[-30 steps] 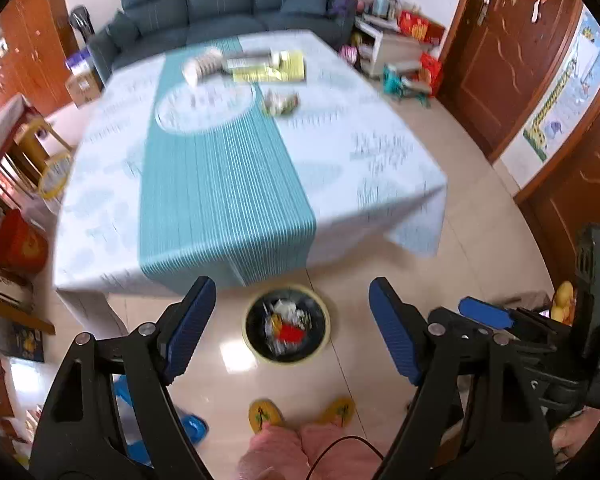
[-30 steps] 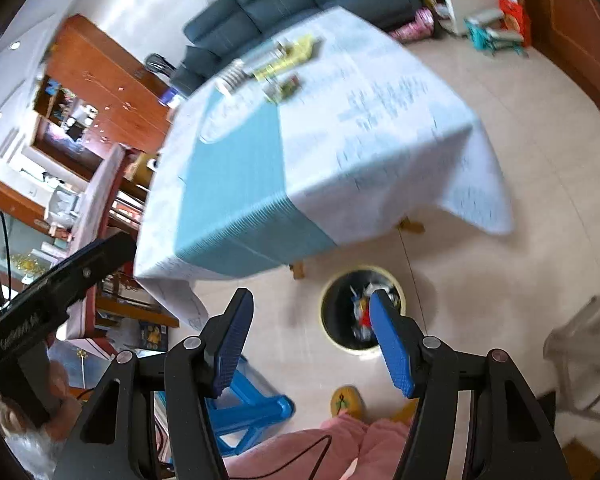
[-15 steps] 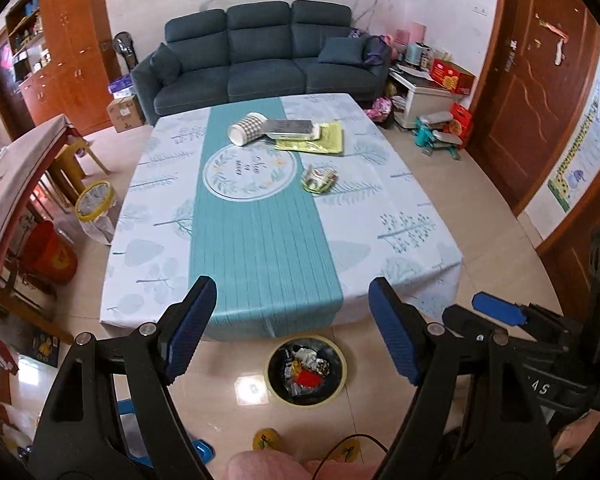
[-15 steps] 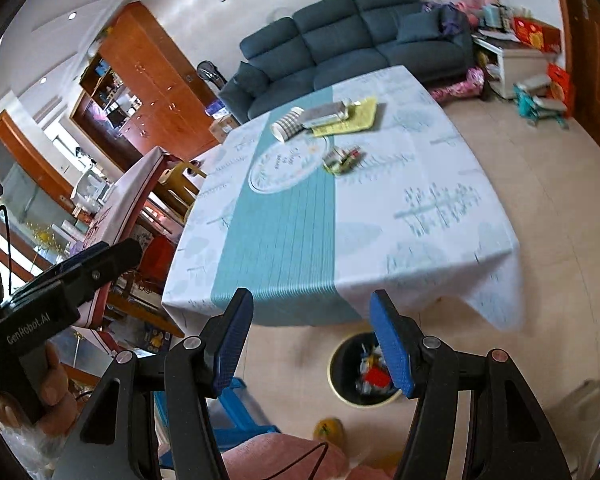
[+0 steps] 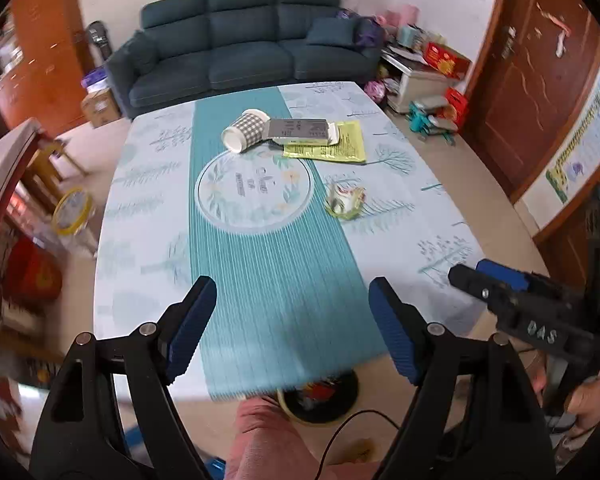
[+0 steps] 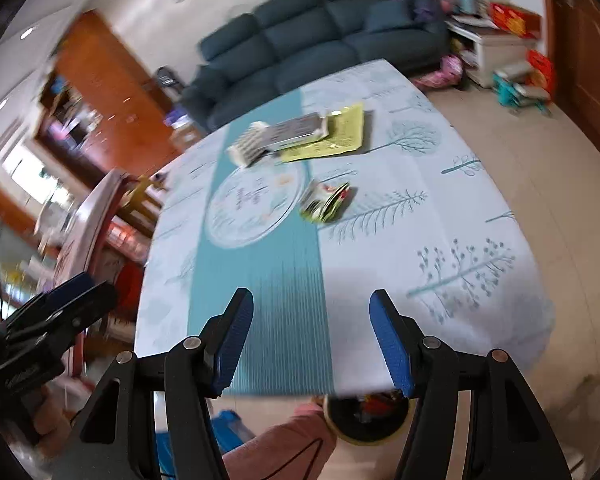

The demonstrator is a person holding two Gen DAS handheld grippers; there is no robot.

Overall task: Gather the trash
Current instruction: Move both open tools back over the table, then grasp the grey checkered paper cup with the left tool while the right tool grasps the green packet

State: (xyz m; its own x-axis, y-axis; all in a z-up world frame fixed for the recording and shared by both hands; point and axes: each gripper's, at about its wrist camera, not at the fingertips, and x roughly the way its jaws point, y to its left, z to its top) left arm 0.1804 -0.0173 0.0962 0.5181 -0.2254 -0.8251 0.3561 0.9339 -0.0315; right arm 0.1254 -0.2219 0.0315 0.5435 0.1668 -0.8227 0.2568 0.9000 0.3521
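Teal-striped cloth covers the desk [image 5: 148, 240], the biggest thing ahead of me, with all the trash on its far half. Below the near edge on the floor sits the bin [image 5: 320, 396], partly hidden under the cloth's overhang and already holding scraps.

On the cloth, the yellow sheet [image 5: 340, 148] lies flat at the far right, with the grey box [image 5: 300, 130] resting across it and the checked cup [image 5: 246, 130] tipped on its side, touching the box. Nearer me and well apart from that pile is the crumpled wrapper [image 5: 345, 201], the smallest piece, just right of the round motif.

The left gripper [image 5: 292, 328] has its fingers spread wide with nothing between them; the right gripper [image 6: 312, 338] is also spread and empty, a bit narrower. Both hang over the near edge, angled down.

I judge the step in hand to be the reach for the next piece, and the wrapper looks the easiest take for the right side. To do it well, I'd bring the fingers down astride it, low enough to catch its bulk, without pinching the cloth, which would drag the pile. The flat sheet will be hardest; I'd clear the box and cup first.
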